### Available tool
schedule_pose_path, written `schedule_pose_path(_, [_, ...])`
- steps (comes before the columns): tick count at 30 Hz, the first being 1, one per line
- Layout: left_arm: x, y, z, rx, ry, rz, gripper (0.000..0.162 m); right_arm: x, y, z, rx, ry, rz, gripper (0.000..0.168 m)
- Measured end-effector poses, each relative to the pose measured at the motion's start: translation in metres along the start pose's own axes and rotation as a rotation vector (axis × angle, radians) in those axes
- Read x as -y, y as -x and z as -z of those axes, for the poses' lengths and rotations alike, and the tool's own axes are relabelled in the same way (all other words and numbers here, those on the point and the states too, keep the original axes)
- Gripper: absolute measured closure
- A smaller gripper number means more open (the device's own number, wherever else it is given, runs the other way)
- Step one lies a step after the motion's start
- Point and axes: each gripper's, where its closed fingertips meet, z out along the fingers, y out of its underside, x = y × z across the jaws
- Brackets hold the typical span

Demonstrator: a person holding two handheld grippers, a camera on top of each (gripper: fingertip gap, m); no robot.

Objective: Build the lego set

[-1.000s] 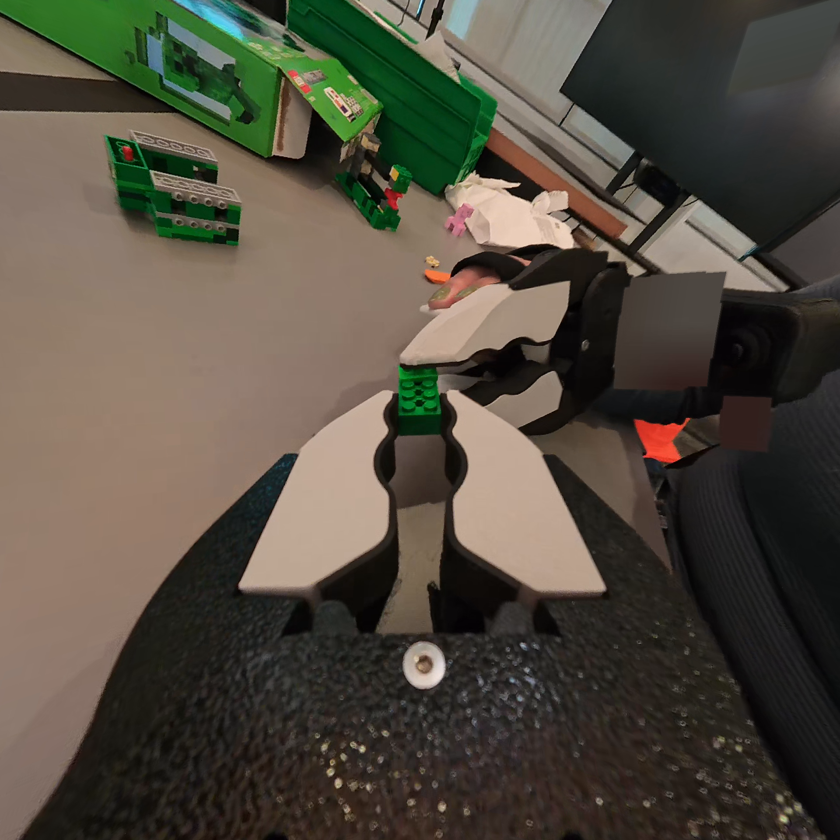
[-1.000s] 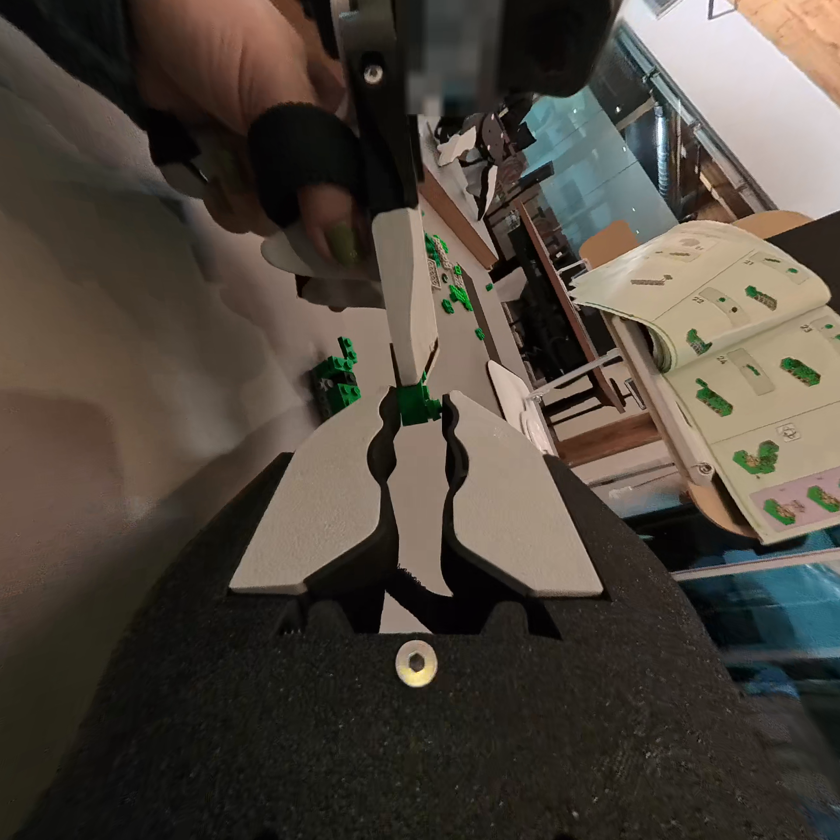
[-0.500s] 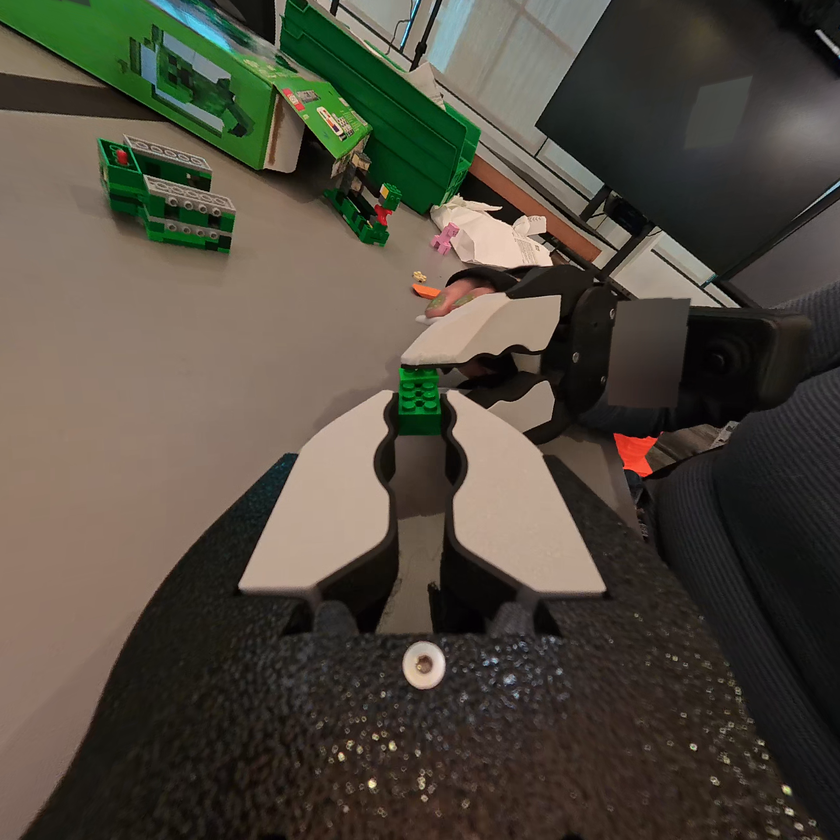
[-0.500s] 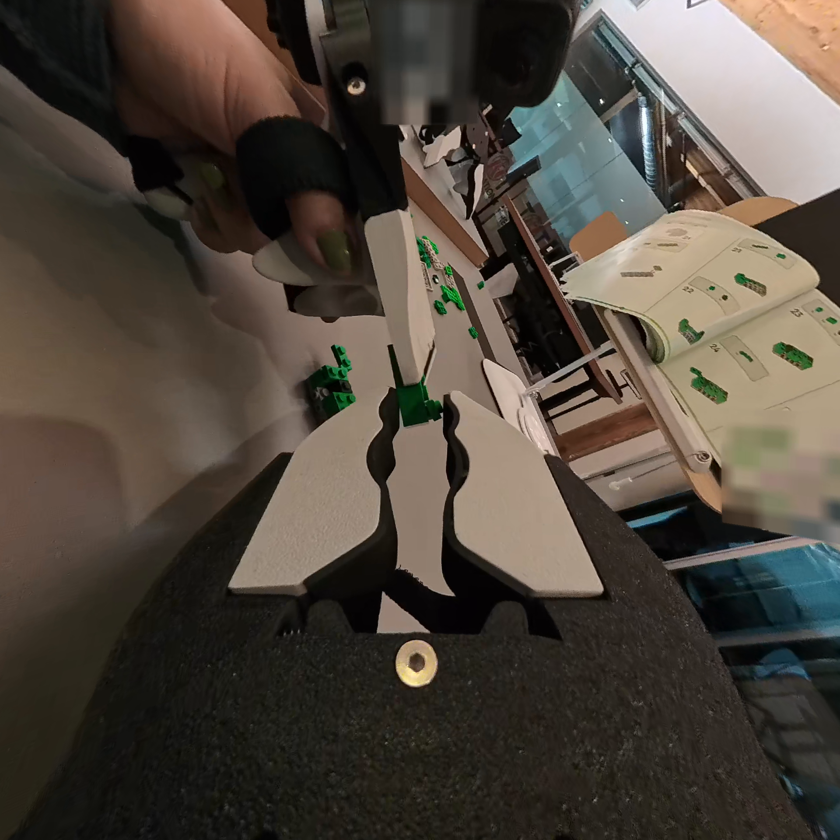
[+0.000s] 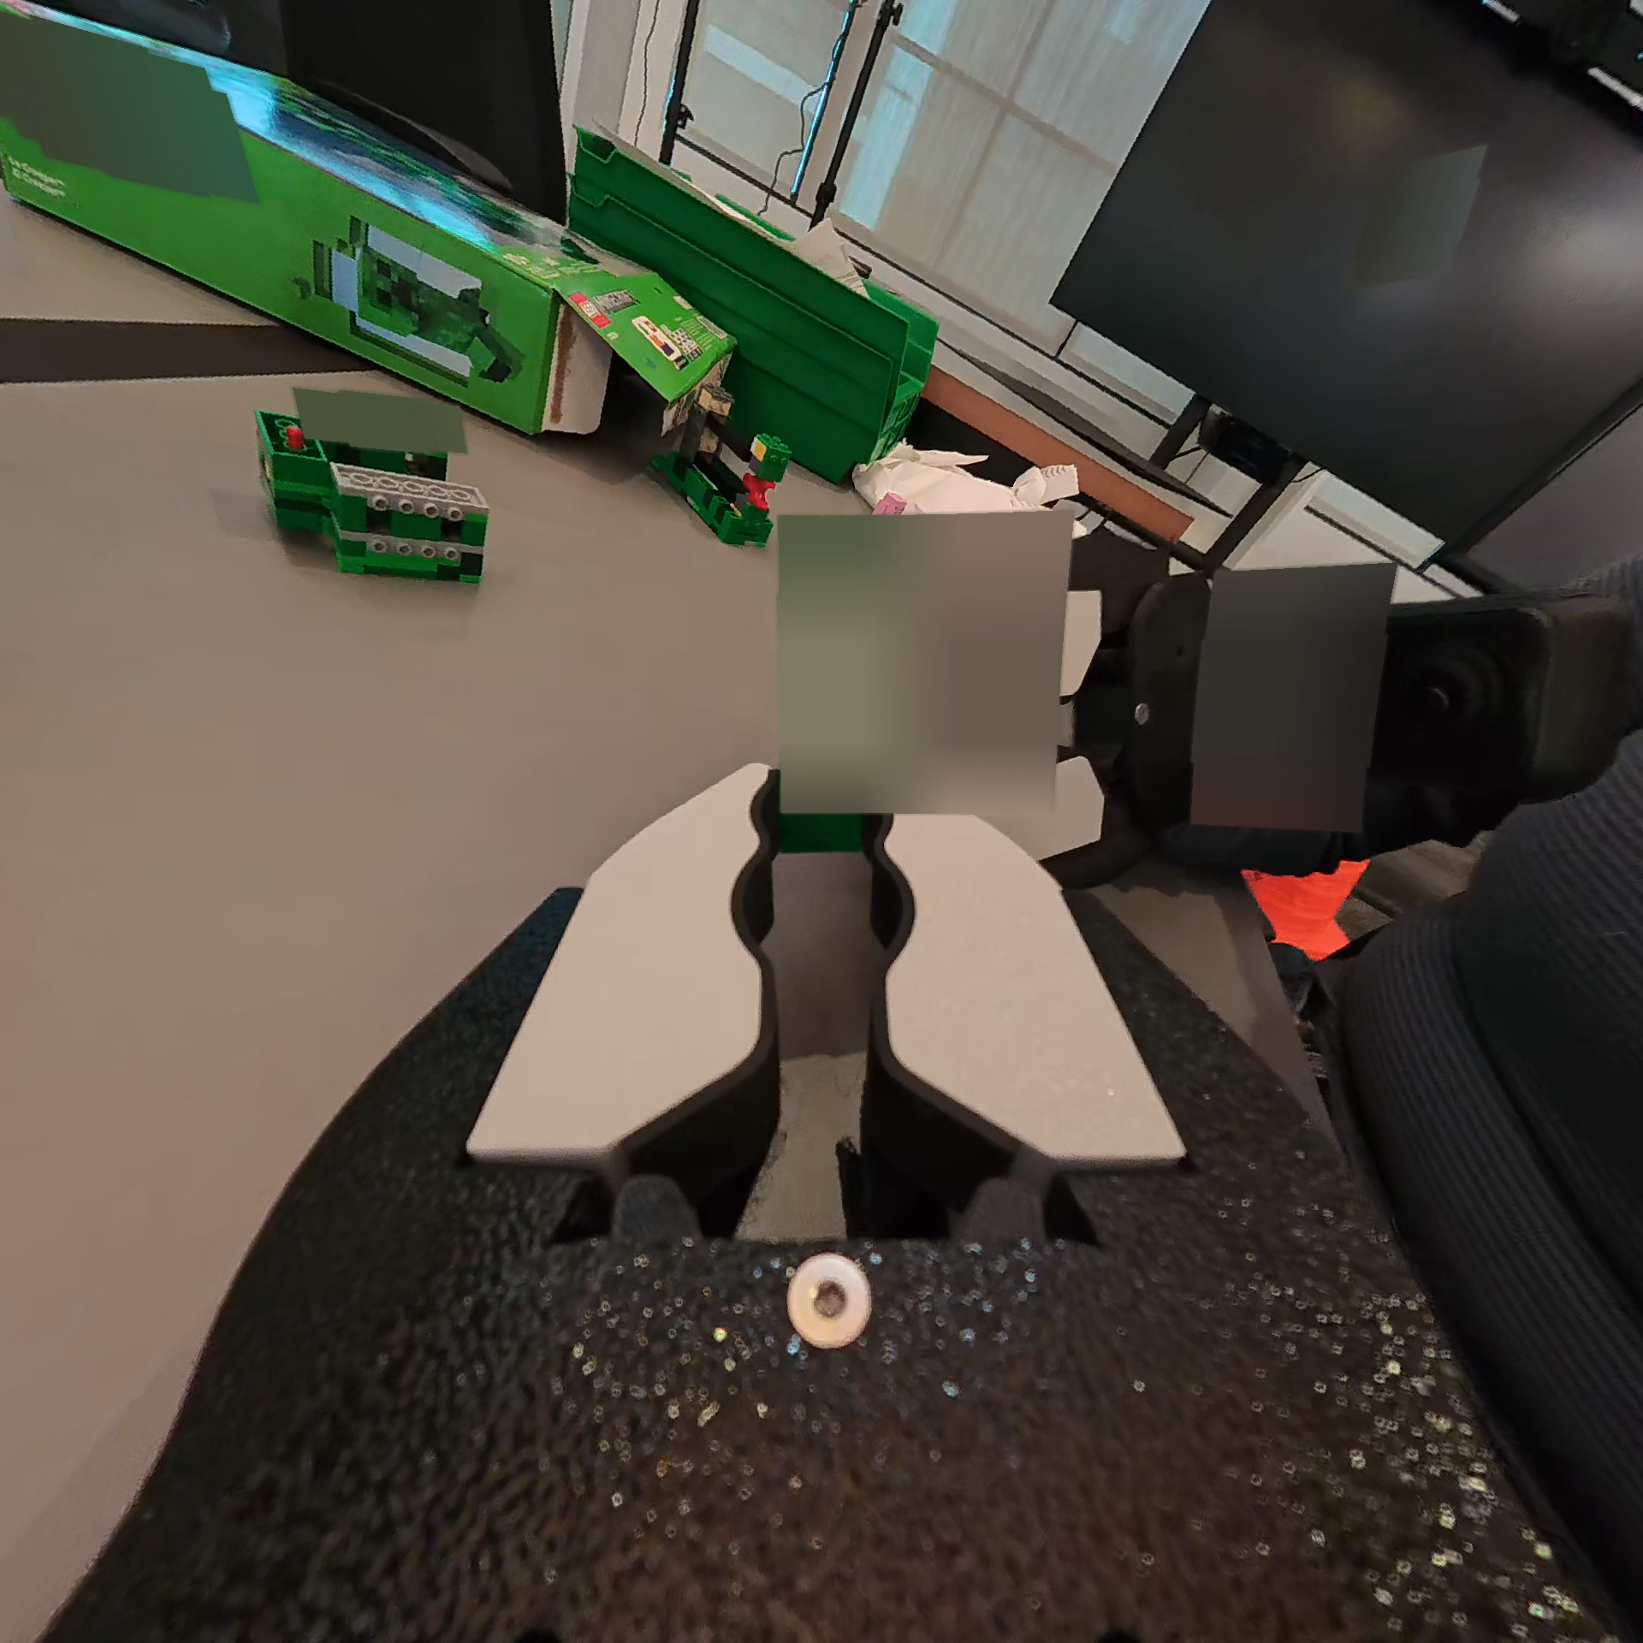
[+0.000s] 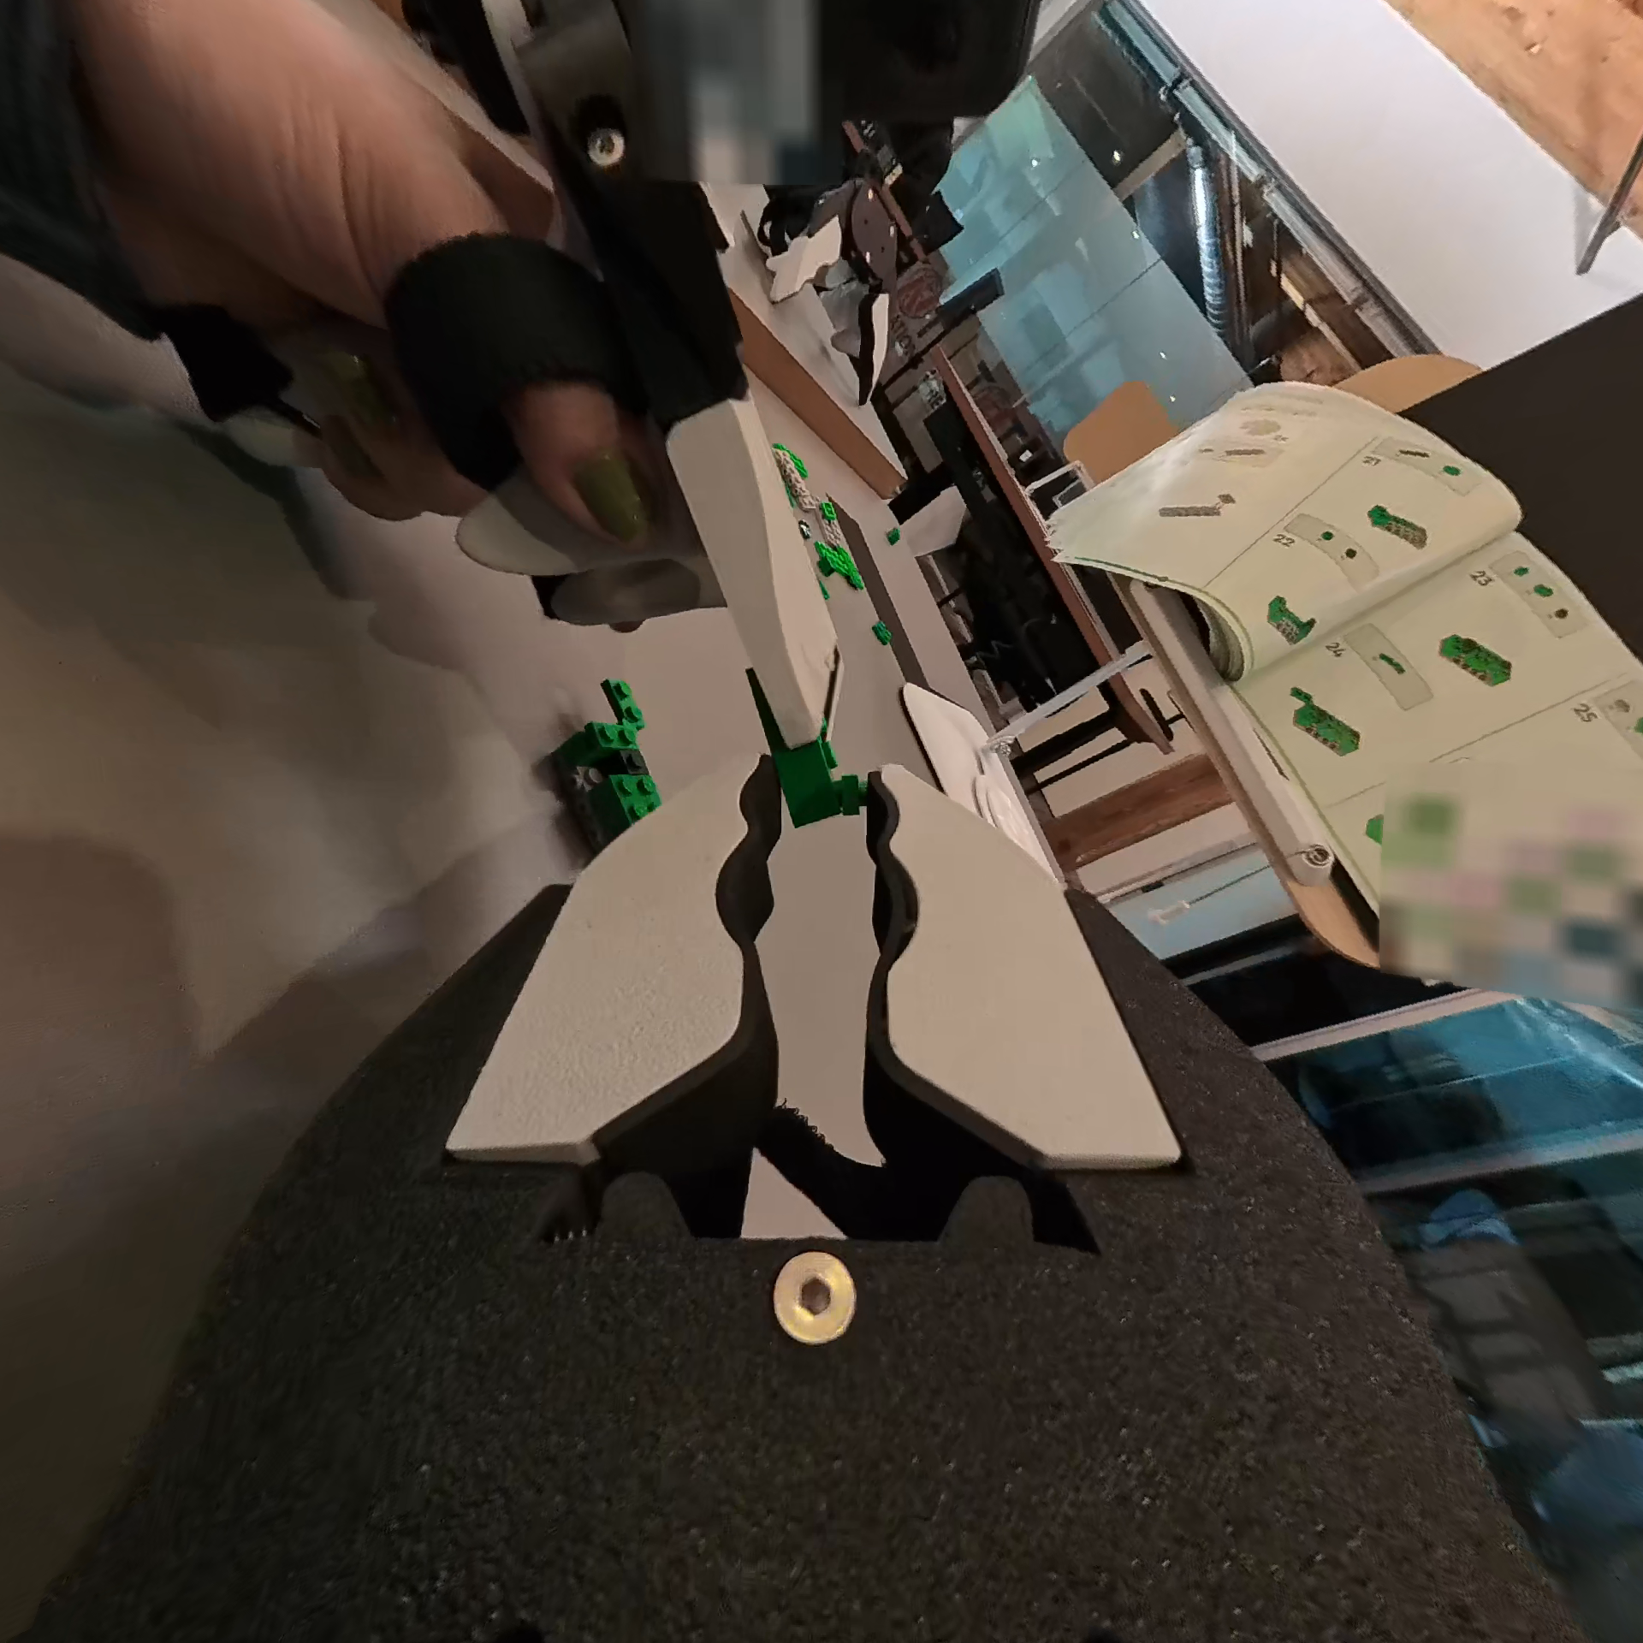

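Green brick (image 6: 805, 791) — clamped at the tips of the left gripper (image 5: 820, 822), held above the grey table (image 5: 267, 756); right gripper (image 6: 822, 791) closed onto the same brick from the right side, crosswise; part-built green model (image 5: 373, 498) far left, well apart

Green brick (image 5: 820, 834) — top mosaic-hidden

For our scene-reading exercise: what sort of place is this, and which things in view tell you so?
Probably an office or meeting room used as a workspace: a large dark screen on a stand, a long grey table, and glass partitions beyond the open instruction booklet.
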Motion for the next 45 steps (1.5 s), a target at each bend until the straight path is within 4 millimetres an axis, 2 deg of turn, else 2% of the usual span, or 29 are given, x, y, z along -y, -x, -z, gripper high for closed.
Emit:
schedule_pose_path(12, [-0.003, 0.001, -0.002, 0.019, 0.016, -0.015, 0.146, -0.005, 0.004, 0.001, 0.001, 0.065, 0.201, 0.153])
schedule_pose_path(16, [-0.004, 0.002, -0.003, 0.015, 0.019, -0.013, 0.146, -0.005, 0.005, 0.001, 0.018, 0.055, 0.164, 0.153])
schedule_pose_path(19, [0.0, 0.0, -0.001, -0.003, -0.007, -0.02, 0.146, -0.001, 0.003, 0.001, 0.02, 0.016, 0.072, 0.152])
schedule_pose_path(21, [0.002, -0.001, 0.001, -0.012, -0.014, -0.019, 0.145, 0.001, 0.002, 0.001, 0.0, 0.005, 0.098, 0.152])
schedule_pose_path(22, [0.002, -0.001, 0.002, -0.012, 0.0, -0.012, 0.142, 0.0, 0.003, 0.001, 0.0, 0.004, 0.111, 0.152])
schedule_pose_path(23, [0.0, 0.002, 0.003, 0.0, 0.023, -0.002, 0.132, -0.001, 0.004, 0.001, -0.006, 0.003, 0.129, 0.152])
schedule_pose_path(25, [-0.004, 0.005, 0.006, 0.012, 0.059, 0.004, 0.128, -0.003, 0.005, 0.0, -0.013, 0.012, 0.176, 0.152])
schedule_pose_path(27, [-0.004, 0.003, 0.008, -0.013, 0.063, 0.0, 0.134, -0.003, 0.006, 0.0, -0.015, 0.012, 0.198, 0.152])
schedule_pose_path(28, [-0.004, 0.001, 0.008, -0.027, 0.065, -0.004, 0.145, -0.003, 0.006, 0.0, -0.017, 0.011, 0.206, 0.152])
schedule_pose_path(31, [-0.008, 0.001, 0.007, -0.022, 0.09, -0.009, 0.145, -0.003, 0.008, 0.0, -0.016, 0.01, 0.221, 0.152])
schedule_pose_path(32, [-0.009, 0.001, 0.007, -0.023, 0.099, -0.006, 0.144, -0.003, 0.007, 0.0, -0.024, 0.007, 0.229, 0.152])
schedule_pose_path(34, [-0.013, 0.006, 0.004, -0.001, 0.121, 0.018, 0.125, -0.001, 0.005, 0.001, -0.034, 0.0, 0.24, 0.152])
schedule_pose_path(35, [-0.014, 0.007, 0.004, 0.001, 0.131, 0.025, 0.122, -0.001, 0.006, 0.001, -0.034, -0.002, 0.244, 0.152])
schedule_pose_path(37, [-0.014, 0.003, 0.003, -0.023, 0.125, 0.008, 0.145, -0.002, 0.006, 0.001, -0.035, 0.004, 0.251, 0.153])
schedule_pose_path(42, [-0.012, 0.003, 0.004, 0.008, 0.123, -0.057, 0.146, -0.001, 0.004, 0.0, -0.048, -0.022, 0.202, 0.152])
schedule_pose_path(45, [-0.005, 0.01, 0.01, 0.043, 0.072, -0.077, 0.146, -0.002, -0.008, 0.001, -0.127, -0.048, 0.166, 0.147])
